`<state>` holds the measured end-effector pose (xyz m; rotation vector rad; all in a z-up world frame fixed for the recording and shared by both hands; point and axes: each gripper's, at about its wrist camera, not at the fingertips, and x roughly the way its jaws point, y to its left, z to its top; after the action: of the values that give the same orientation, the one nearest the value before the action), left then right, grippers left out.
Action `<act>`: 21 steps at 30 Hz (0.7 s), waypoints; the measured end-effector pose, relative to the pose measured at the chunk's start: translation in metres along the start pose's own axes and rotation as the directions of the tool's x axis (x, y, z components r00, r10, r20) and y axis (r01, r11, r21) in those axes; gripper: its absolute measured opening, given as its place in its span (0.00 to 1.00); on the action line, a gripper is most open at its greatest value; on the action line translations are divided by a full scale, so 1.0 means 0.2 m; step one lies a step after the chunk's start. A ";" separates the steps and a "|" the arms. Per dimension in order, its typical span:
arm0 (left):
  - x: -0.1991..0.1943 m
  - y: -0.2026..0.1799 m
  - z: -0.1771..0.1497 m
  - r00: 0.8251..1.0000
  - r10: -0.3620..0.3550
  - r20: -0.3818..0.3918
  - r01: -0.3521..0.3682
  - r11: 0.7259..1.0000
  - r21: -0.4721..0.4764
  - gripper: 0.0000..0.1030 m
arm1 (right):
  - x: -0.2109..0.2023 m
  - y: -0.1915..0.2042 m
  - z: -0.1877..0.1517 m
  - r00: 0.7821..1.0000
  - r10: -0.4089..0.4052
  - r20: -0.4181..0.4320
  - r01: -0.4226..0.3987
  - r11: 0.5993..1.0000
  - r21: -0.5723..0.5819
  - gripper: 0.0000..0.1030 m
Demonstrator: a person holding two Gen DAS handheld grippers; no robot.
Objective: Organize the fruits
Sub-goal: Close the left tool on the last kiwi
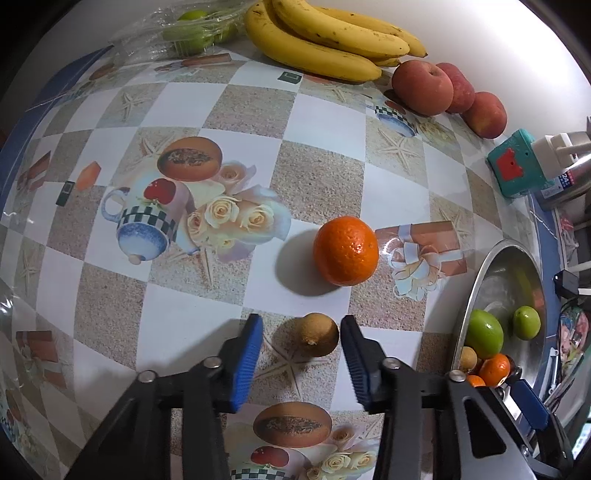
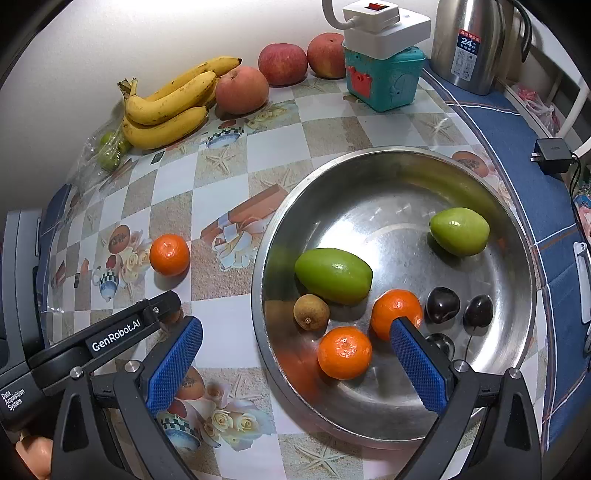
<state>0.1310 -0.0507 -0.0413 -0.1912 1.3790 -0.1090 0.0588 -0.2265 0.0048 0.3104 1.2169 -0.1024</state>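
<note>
A small brown fruit (image 1: 318, 334) lies on the patterned tablecloth between the blue pads of my left gripper (image 1: 302, 321). The right pad is at its side and a gap shows at the left pad, so the gripper is open around it. Just beyond it sits a mandarin (image 1: 346, 251) (image 2: 169, 254). My right gripper (image 2: 296, 325) hangs wide open and empty over the left rim of the steel bowl (image 2: 369, 155) (image 1: 495, 266). The bowl holds two green fruits (image 2: 334, 275), two mandarins (image 2: 345, 352), a brown fruit (image 2: 311, 312) and dark plums (image 2: 442, 304).
Bananas (image 1: 325, 40) (image 2: 166, 107), three red apples (image 1: 423, 86) (image 2: 242, 90) and a bag of green fruit (image 1: 184, 29) line the far wall. A teal box (image 2: 384, 81) under a white power strip (image 2: 384, 26), a steel kettle (image 2: 469, 40) and a charger (image 2: 552, 155) stand beyond the bowl.
</note>
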 end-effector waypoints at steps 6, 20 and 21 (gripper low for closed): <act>-0.01 -0.02 -0.02 1.000 -0.021 -0.004 0.021 1.000 0.005 0.30 | 0.00 0.00 0.00 1.000 -0.001 0.001 0.001 1.000 0.007 0.98; -0.10 0.02 0.02 0.998 -0.050 0.048 0.051 0.999 -0.016 0.26 | 0.00 -0.01 0.00 1.000 -0.007 0.000 0.007 1.000 0.006 0.98; -0.11 0.03 0.03 0.997 -0.049 0.053 0.050 0.999 -0.022 0.26 | 0.00 0.00 0.00 1.000 -0.009 0.000 0.009 1.000 0.002 0.98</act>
<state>0.1317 -0.0405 -0.0209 -0.2462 1.3239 -0.1283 0.0584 -0.2271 0.0042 0.3064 1.2180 -0.1115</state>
